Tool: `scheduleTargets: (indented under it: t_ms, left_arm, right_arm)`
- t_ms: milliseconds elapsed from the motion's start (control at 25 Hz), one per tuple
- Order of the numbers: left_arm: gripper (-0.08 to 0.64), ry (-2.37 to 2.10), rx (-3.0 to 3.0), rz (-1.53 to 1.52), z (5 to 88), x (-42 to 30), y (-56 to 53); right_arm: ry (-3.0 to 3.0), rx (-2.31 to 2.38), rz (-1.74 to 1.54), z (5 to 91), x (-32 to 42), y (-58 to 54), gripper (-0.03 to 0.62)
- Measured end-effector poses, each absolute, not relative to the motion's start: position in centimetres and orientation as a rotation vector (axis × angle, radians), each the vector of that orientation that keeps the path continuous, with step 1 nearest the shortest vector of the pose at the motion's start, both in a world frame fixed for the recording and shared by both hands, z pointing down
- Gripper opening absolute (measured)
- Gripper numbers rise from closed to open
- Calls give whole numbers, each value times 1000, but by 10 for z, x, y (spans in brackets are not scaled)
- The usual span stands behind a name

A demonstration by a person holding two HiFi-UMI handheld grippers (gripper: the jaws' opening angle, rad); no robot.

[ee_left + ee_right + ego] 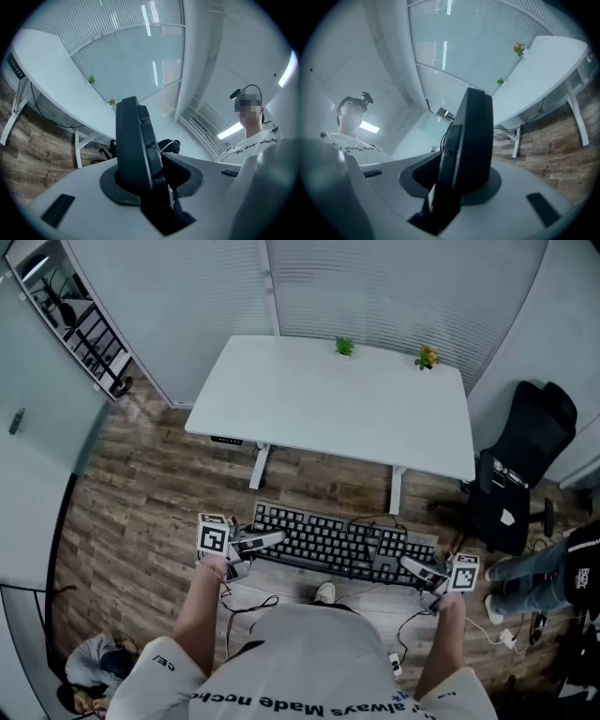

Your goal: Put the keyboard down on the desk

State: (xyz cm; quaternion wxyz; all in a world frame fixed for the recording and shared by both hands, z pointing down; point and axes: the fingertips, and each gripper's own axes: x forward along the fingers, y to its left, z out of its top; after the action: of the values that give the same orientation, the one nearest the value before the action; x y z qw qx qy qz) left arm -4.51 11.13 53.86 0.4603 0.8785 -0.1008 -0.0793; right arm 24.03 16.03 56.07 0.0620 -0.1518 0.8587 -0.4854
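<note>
A black keyboard point(337, 542) hangs level in the air over the wooden floor, in front of the white desk point(328, 404). My left gripper point(267, 540) is shut on its left end and my right gripper point(412, 568) is shut on its right end. In the left gripper view the keyboard's end point(133, 145) stands edge-on between the jaws, with the desk point(51, 70) beyond it. The right gripper view shows the other end point(473, 136) clamped the same way, with the desk point(548, 65) at the upper right.
Two small plants point(345, 346) point(427, 357) stand at the desk's far edge. A black office chair point(525, 465) is right of the desk, and a person's legs point(544, 568) are beside it. Cables point(248, 606) lie on the floor near my feet. A rack point(89, 334) stands far left.
</note>
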Motion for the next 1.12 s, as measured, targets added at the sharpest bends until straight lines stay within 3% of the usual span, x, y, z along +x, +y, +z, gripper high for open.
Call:
scheduleTargets:
  t_ms: [1120]
  left_arm:
    - [152,-258,2140,-215,555,-49,-74]
  right_arm:
    - [2615,-446,-1482,569,234,-30,130]
